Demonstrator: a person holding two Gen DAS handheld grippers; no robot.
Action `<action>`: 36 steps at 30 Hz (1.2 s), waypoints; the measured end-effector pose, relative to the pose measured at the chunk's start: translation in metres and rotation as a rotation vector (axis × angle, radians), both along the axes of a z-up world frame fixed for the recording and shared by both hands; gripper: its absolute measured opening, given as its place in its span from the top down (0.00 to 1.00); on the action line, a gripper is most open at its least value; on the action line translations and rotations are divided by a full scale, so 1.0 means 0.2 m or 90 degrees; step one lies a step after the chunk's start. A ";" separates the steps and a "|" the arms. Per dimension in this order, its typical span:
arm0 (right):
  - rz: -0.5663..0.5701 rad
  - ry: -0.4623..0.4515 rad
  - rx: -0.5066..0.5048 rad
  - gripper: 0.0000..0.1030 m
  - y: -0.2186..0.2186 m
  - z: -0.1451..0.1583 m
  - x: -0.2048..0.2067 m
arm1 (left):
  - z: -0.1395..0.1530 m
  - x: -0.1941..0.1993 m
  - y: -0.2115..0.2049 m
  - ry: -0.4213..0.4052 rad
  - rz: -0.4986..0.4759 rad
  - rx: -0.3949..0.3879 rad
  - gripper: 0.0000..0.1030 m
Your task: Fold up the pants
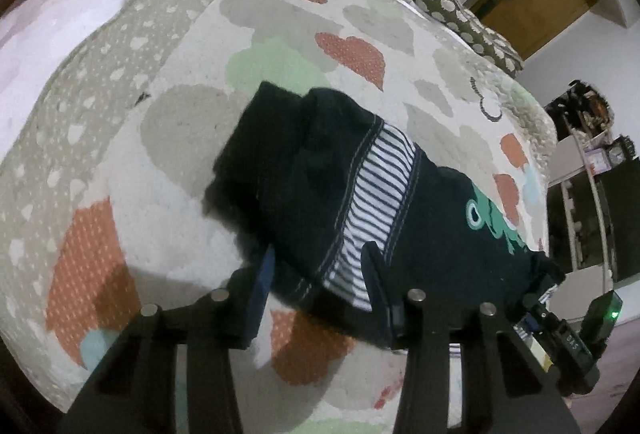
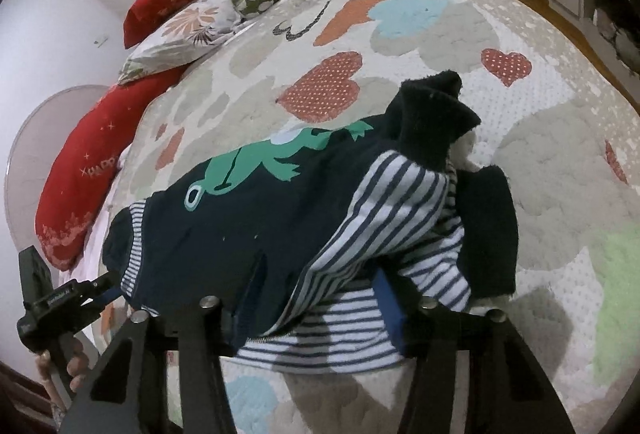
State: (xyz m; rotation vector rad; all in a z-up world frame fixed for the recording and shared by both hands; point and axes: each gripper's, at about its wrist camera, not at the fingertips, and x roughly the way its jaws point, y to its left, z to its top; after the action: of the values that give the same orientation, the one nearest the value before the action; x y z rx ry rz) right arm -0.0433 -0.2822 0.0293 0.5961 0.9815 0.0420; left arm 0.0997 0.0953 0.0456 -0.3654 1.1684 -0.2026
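Lying across the middle of a quilt (image 1: 168, 218) with heart patches, the dark pants (image 1: 432, 226) have a striped lining and a green frog print, and they sit well in from every edge of the bed. Bare quilt spreads wide on the far side and toward the pillows; the bed's rounded corner drops off toward a wooden floor in the right wrist view.

Both grippers have come in at the near edge of the pants. The left gripper (image 1: 318, 286) is partly open, its two fingers standing either side of the striped panel at the hem, cloth between them; whether the pads press on it I cannot tell. The right gripper (image 2: 320, 298) is likewise partly open, with the folded dark-and-striped edge bunched between its fingers, and its grip is also unclear.

A red pillow (image 2: 76, 186) carries pale lettering that starts "HAPP"; the rest is cut off. Small white writing shows on the left gripper's body in the right wrist view, too small to read.
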 end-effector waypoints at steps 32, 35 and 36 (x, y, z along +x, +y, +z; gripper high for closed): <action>-0.011 -0.058 -0.142 0.94 -0.06 0.24 0.69 | 0.16 0.59 0.06 0.002 0.065 -0.122 0.77; -0.008 -0.027 -0.206 0.79 -0.04 0.17 0.78 | 0.20 0.57 0.09 -0.016 0.055 -0.145 0.47; -0.020 -0.021 -0.210 0.67 -0.06 0.15 0.78 | 0.23 0.56 0.11 -0.031 0.060 -0.141 0.41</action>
State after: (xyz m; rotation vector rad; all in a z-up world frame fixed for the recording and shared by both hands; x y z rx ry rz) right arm 0.1124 -0.2935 0.0594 0.3069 0.9220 -0.1348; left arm 0.2112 0.1166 0.0913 -0.6059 1.0811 -0.2584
